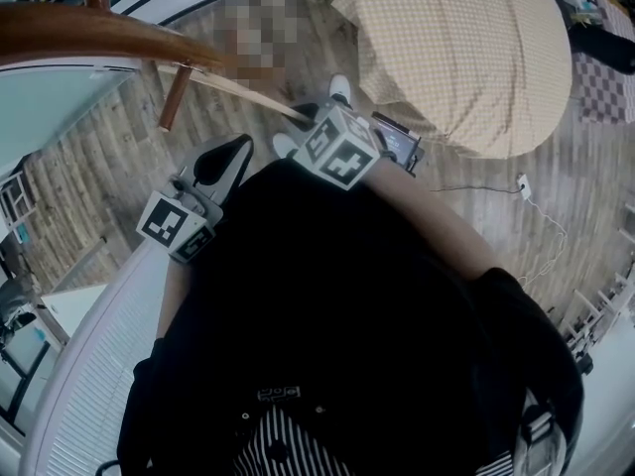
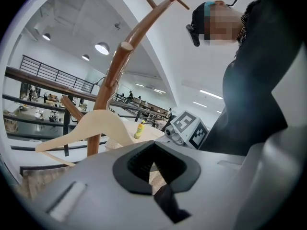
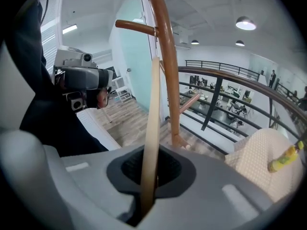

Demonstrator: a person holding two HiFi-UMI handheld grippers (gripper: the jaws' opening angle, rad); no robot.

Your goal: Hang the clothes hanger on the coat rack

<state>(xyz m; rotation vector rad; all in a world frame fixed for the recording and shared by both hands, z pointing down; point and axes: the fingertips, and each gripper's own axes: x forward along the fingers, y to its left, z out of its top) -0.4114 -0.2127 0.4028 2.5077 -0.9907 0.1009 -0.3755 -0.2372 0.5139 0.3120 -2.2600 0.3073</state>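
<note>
Beside the rack (image 2: 115, 71), the right gripper (image 3: 147, 176) pinches the hanger (image 3: 153, 104) by one arm; left gripper (image 2: 154, 167) closed and empty. Hook (image 2: 106, 84) seems caught on the rack: lower gently until it seats, then release.

Head camera's up high, staring steeply down past the person's dark top to the plank floor, with the left tongs (image 1: 223, 162) and right tongs (image 1: 306, 117) close beneath it. The left tongs camera looks out across the room, coat rack (image 2: 112, 75) close ahead. The right tongs camera sights straight along the hanger (image 3: 152, 128), rack just behind. All three catch the rack and the cloth-covered surface (image 1: 466, 58).
</note>
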